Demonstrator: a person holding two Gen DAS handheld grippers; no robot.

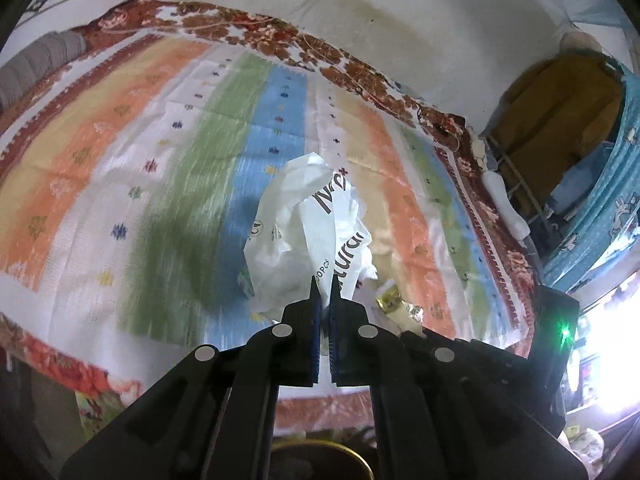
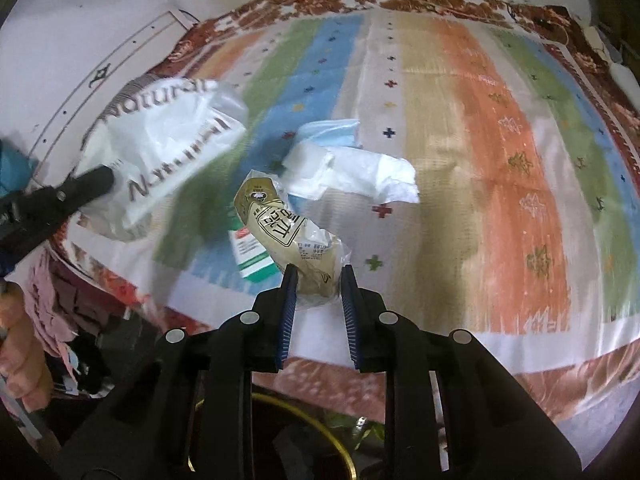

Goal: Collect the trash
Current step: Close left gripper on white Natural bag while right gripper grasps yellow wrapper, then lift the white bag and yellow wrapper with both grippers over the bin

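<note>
My left gripper is shut on a crumpled white plastic bag with grey "Natural" lettering, which hangs above the striped bedspread. The right wrist view shows that gripper and the bag at the left. My right gripper is shut on a beige, partly clear snack wrapper, lifted off the bedspread. The wrapper's gold end shows in the left wrist view. A white tissue, a blue face mask and a small green-and-white box lie on the bedspread.
A dark container with a gold rim sits below the bed's near edge, also seen under my left gripper. A person's hand is at the left. A wall lies behind the bed, and clothes and shelves stand to its right.
</note>
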